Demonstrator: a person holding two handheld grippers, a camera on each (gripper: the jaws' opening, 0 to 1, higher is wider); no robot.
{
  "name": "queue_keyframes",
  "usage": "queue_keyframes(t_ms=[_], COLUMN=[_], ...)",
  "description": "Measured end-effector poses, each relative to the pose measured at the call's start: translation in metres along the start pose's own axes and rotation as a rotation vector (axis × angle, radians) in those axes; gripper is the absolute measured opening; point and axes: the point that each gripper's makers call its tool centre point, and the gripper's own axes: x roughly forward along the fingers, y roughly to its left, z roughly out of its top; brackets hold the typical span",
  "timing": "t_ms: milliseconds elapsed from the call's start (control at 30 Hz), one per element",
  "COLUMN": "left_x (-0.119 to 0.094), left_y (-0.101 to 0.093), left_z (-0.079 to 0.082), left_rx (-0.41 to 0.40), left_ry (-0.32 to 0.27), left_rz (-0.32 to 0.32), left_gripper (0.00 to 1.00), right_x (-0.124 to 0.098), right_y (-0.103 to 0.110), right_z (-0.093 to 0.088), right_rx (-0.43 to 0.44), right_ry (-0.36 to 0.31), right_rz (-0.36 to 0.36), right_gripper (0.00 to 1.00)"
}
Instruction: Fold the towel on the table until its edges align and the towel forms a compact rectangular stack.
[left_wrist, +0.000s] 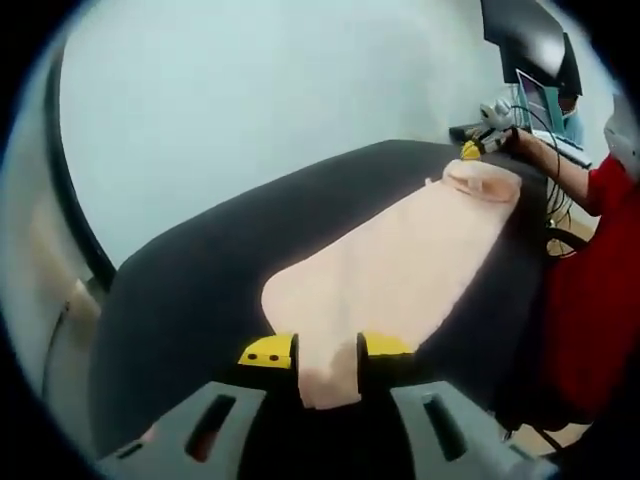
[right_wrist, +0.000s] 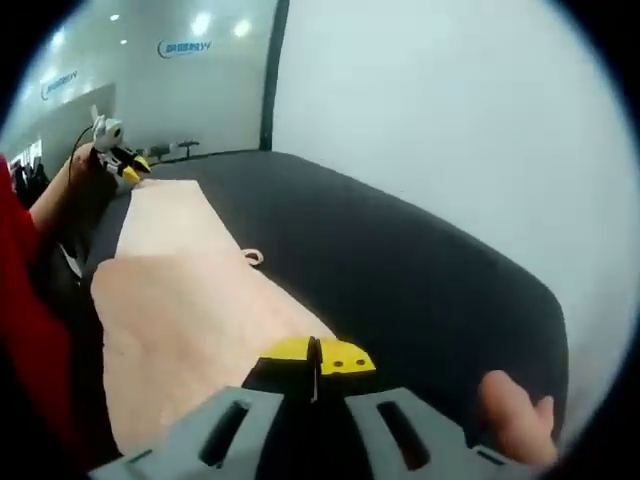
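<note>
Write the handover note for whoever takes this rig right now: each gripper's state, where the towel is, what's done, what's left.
Left hand-held gripper: shut on one end of the towel, cloth bunched between its jaws.
Right hand-held gripper: jaws shut, at the towel's other end; whether they hold cloth cannot be told.
Towel: stretched lengthwise along the near edge of the dark table, that other end already lapped over itself.
Done: ends taken up, a fold begun.
Left: bring the ends together, align edges, fold down to a compact rectangle, probably release.
</note>
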Motion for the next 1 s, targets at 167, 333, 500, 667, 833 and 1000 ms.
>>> queue_keyframes(t_ms=[167, 333, 500, 667, 833, 1000], left_x=[0.004, 0.005, 0.002, 0.004, 0.008, 0.007], left_y=[-0.003, -0.009, -0.004, -0.003, -0.007, -0.006], left_z=[-0.002, -0.001, 0.0, -0.003, -0.004, -0.003], left_rx=[-0.003, 0.001, -0.007, -0.013, -0.01, -0.012], left_ry=[0.004, 0.007, -0.002, 0.006, 0.013, 0.009], left_rz=[-0.007, -0.015, -0.008, -0.007, -0.019, -0.018], left_gripper=[0.2, 0.2, 0.2, 0.2, 0.2, 0.2], right_x=[0.006, 0.027, 0.034, 0.033, 0.038, 0.03], right_y=[0.021, 0.023, 0.035, 0.037, 0.038, 0.034], right_z=[0.002, -0.006, -0.013, -0.014, -0.019, -0.004], right_rx=[-0.029, -0.012, 0.047, 0.042, 0.022, -0.064], right_ry=[0.029, 0.084, 0.124, 0.116, 0.151, 0.092], right_rz=[0.151, 0.262, 0.353, 0.428, 0.48, 0.456], right_gripper=[0.0, 0.07, 0.07, 0.17, 0.06, 0.0])
